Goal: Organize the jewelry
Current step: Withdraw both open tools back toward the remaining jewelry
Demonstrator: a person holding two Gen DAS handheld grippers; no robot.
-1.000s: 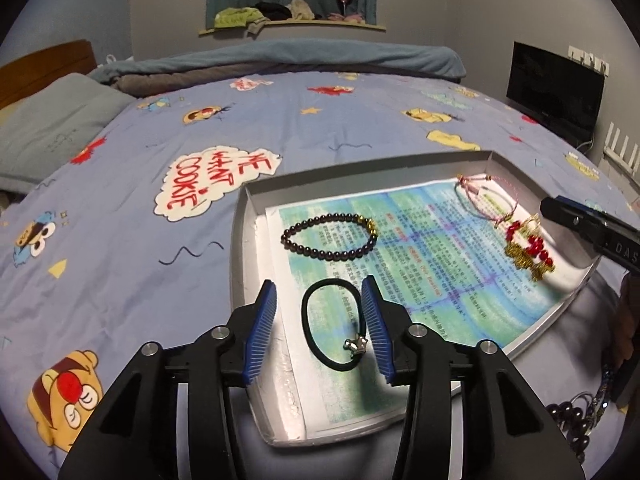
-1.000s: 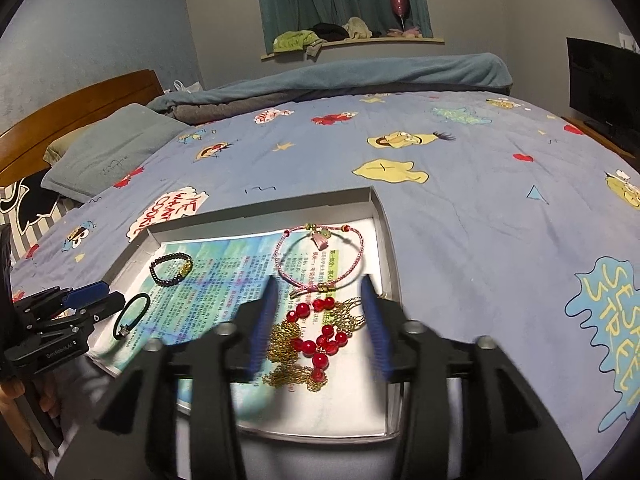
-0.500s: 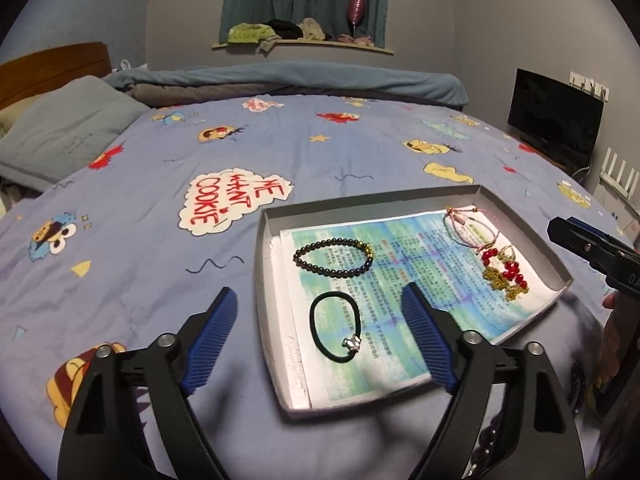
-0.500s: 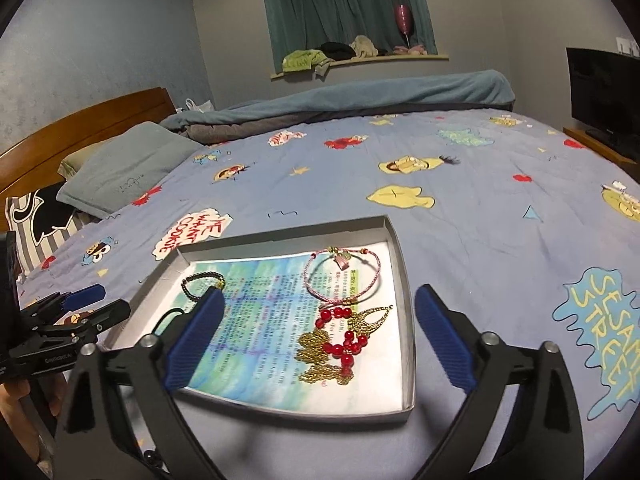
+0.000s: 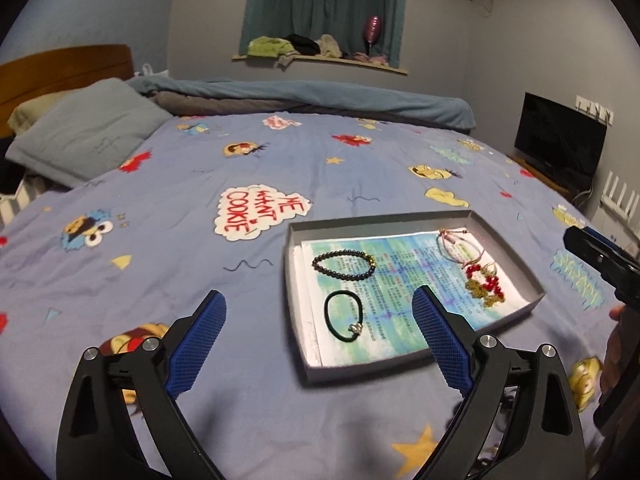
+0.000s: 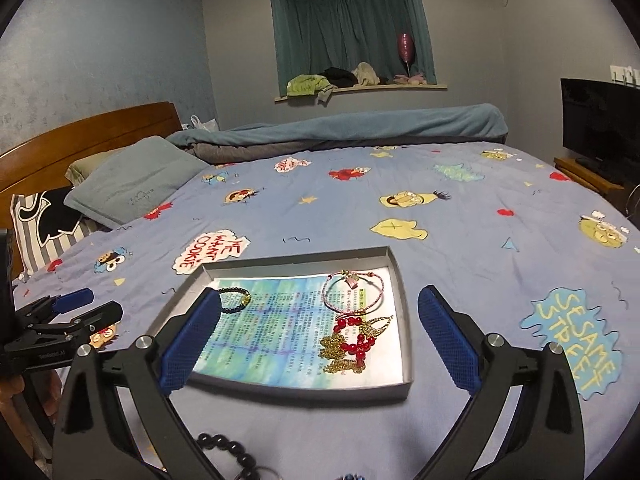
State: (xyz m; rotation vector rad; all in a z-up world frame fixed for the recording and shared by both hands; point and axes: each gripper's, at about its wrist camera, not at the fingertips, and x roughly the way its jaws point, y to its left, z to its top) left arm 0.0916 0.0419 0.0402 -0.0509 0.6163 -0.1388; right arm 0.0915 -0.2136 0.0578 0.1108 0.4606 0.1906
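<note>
A shallow grey tray (image 5: 507, 241) lined with a printed blue-green sheet (image 5: 404, 276) lies on the cartoon-patterned bedspread (image 5: 160, 240). In it, on the left-hand side, a dark beaded bracelet (image 5: 344, 265) lies beyond a black hair tie (image 5: 344, 315) with a small metal charm. On the right-hand side a pink cord bracelet (image 6: 353, 294) lies just beyond a tangle of gold chain and red beads (image 6: 352, 344). The left gripper (image 5: 316, 320) hangs above the bedspread at the tray's near left corner; its jaws have just been opening, stand wide and hold nothing. The right gripper (image 6: 320, 320) hangs above the tray's near edge, jaws likewise spread wide and empty. A string of black beads (image 6: 228, 446) lies on the bedspread below it.
</note>
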